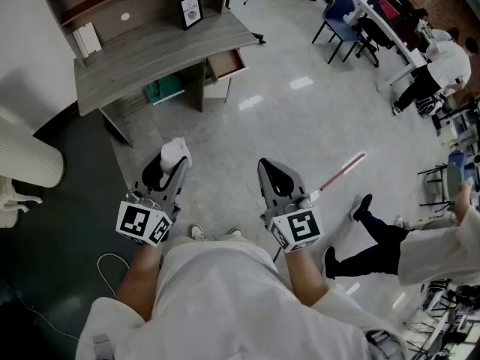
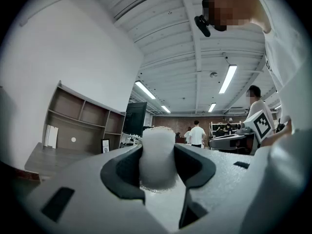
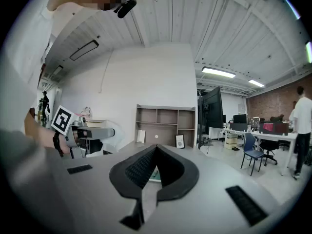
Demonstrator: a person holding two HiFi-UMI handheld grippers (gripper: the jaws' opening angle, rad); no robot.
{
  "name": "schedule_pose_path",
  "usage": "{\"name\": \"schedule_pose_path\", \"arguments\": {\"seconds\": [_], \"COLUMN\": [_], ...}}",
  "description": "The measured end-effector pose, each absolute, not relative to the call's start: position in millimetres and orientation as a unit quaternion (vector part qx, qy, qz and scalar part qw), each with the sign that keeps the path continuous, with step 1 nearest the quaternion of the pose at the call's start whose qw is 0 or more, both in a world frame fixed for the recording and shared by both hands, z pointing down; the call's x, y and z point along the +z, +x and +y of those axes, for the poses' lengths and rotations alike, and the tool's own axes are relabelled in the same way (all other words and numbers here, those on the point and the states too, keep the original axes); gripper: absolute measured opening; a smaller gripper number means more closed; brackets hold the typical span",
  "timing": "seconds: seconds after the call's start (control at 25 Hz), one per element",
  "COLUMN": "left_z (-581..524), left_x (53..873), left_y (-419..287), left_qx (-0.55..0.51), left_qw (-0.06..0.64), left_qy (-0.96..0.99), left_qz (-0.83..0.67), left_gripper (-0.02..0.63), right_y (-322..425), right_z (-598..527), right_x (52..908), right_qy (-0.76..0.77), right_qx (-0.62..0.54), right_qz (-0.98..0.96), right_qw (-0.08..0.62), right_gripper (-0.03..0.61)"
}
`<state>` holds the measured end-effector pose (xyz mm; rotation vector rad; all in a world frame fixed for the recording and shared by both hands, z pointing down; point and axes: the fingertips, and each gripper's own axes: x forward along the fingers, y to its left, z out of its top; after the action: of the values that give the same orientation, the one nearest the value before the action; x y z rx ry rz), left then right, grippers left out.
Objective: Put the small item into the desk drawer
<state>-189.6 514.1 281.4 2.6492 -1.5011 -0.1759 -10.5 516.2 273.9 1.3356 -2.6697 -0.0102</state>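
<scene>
counter: 11 o'clock in head view, well apart from both grippers
left gripper: jaws wide, clamped on the small item
small item: white stubby cylinder, upright between the left pads, top poking out; not in the drawer yet
handling: looks light and foamy, likely squashy; take it by the sides at mid-height, gentle squeeze
drawer: pulled open at counter's right end, 12 o'clock of the grippers
right gripper: jaws together, nothing in them

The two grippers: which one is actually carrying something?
The left gripper. Its jaws clamp a small white item that sticks up between them, while the right gripper has its jaws closed together with nothing in them.
</scene>
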Motion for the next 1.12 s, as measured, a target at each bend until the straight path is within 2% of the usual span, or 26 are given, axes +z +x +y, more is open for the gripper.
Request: {"name": "schedule_pose_path", "arguments": {"seconds": [0.24, 0.68, 0.92, 1.12], "left_z": [512, 492, 437, 351], "left_x": [287, 317, 332, 341], "left_y": [-199, -205, -197, -182], "left_qx": [-0.059, -0.071, -0.046, -0.023], "left_qw": [0.050, 0.093, 0.100, 0.101], "left_qy": [0.871, 0.880, 0.883, 0.877], "left_qz": [-0.485, -0.461, -0.456, -0.468], "left_gripper": [0.189, 0.189, 0.189, 0.189], "right_y": [-20, -20, 0, 12], "right_z": [515, 506, 443, 348], "right_x": [275, 296, 316, 329], "right_qy": [0.447, 0.481, 0.496, 0.476], "right_qx": [0.020, 0.019, 0.042, 0.056], "right_qz": [-0.892, -0.871, -0.862, -0.874], "right_qw": [0.056, 0.095, 0.093, 0.083], "right_gripper": [-0.003, -0.003, -0.003, -0.003]}}
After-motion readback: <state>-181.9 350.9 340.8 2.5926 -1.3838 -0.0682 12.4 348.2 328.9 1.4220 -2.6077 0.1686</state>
